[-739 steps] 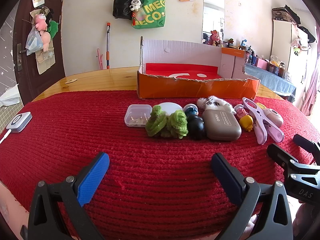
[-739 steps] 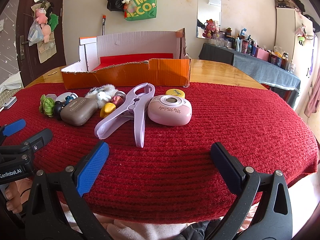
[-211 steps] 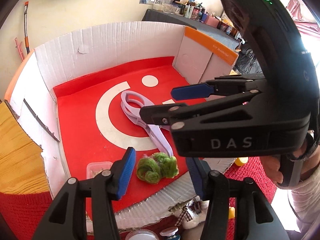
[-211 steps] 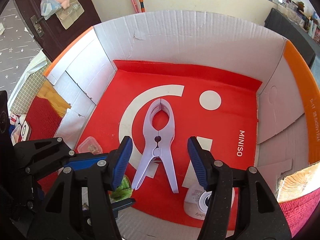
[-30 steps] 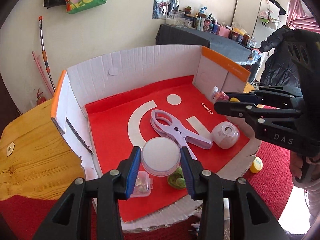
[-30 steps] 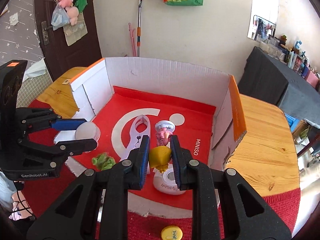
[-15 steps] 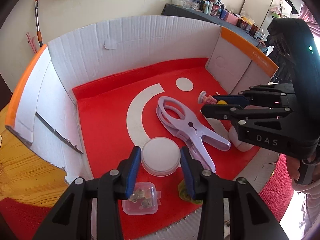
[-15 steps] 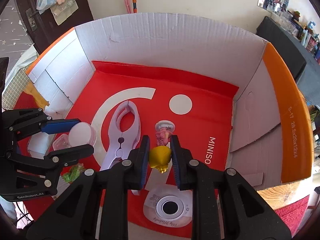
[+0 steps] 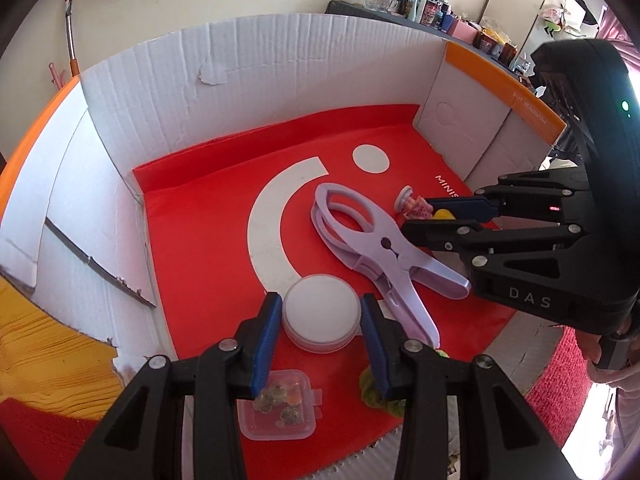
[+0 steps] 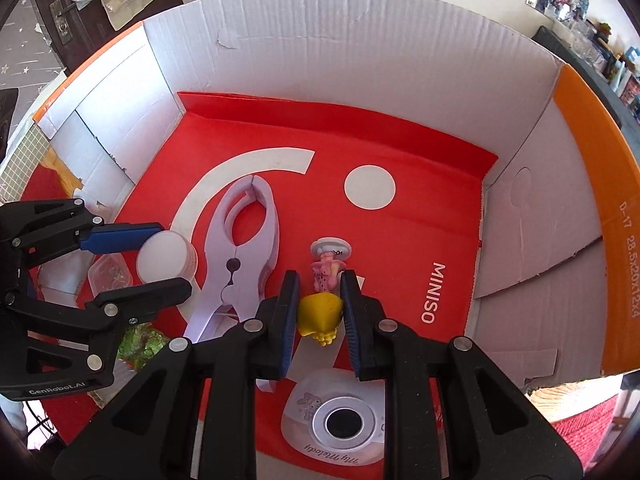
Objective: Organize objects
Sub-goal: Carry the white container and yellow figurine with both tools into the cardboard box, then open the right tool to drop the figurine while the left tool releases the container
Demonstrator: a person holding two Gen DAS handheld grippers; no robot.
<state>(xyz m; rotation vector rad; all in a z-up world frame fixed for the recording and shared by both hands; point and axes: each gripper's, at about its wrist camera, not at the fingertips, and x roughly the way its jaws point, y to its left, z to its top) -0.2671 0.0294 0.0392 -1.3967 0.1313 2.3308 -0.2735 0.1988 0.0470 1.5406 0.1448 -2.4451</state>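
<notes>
Both grippers hang inside a cardboard box (image 9: 240, 64) with a red floor. My left gripper (image 9: 320, 320) is shut on a round white lidded jar (image 9: 320, 314), low over the floor near the front left. In the right wrist view the jar (image 10: 166, 258) and left gripper (image 10: 160, 256) show at the left. My right gripper (image 10: 319, 308) is shut on a small yellow toy figure (image 10: 320, 314), just above the floor; from the left wrist view the right gripper (image 9: 424, 216) comes in from the right. A pink doll (image 10: 328, 264) lies just beyond the yellow toy.
On the box floor lie a big lilac clip (image 9: 376, 248), a clear small case of beads (image 9: 280, 408), a green woolly thing (image 10: 140, 346) and a pink-white round device (image 10: 340, 424). The red mat (image 9: 560, 376) and wooden table (image 9: 44, 344) surround the box.
Both grippers have sunk deeper into the box with their loads, tilting further downward. The jar and the yellow toy are now close to the red floor.
</notes>
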